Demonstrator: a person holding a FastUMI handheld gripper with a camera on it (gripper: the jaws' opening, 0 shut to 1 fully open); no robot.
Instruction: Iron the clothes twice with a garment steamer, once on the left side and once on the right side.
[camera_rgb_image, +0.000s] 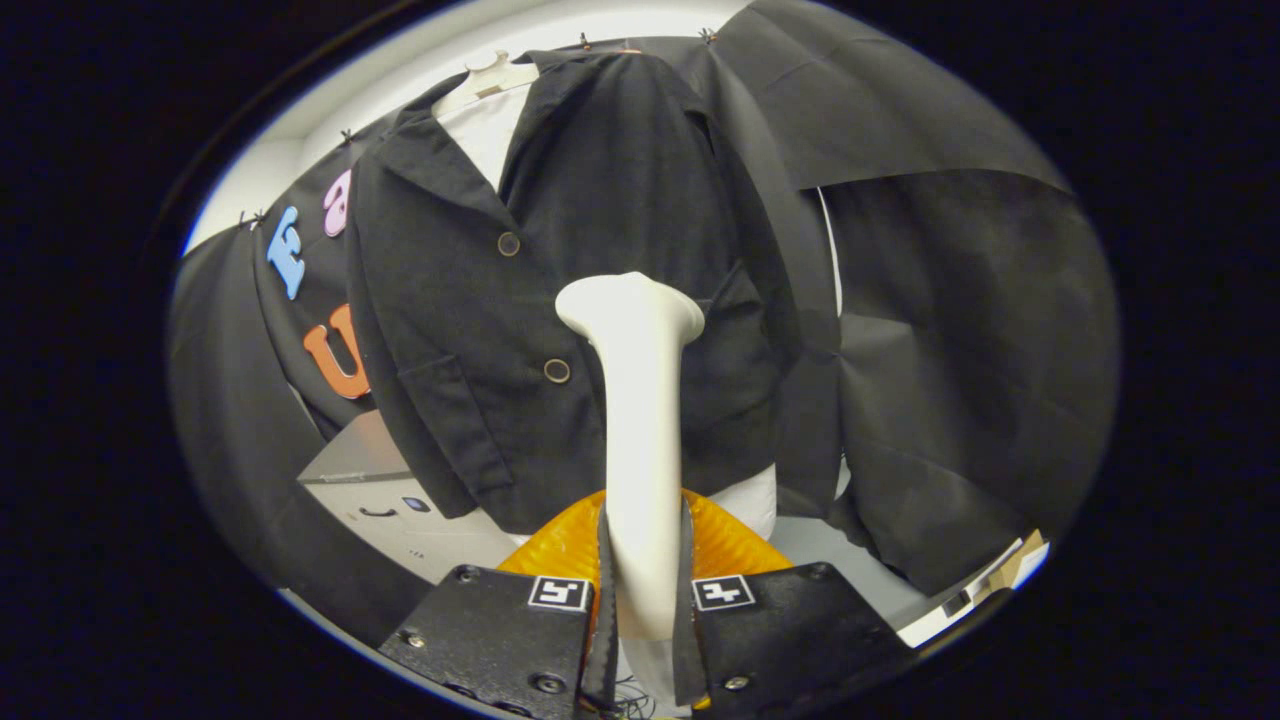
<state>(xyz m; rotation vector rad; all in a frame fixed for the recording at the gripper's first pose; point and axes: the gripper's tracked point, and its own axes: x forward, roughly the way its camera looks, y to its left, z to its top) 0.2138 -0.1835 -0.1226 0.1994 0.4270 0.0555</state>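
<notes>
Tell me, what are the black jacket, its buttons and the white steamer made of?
The jacket looks like matte woven cloth: it creases and hangs in folds. Its buttons have shiny rims, perhaps metal or plastic; I cannot tell which. The steamer, clamped between the gripper fingers, looks like smooth hard plastic with a soft sheen.

Your gripper (640, 600), clamped on the steamer (640, 420), faces the jacket (600, 300); white box (400, 510) crowds low left.
</notes>
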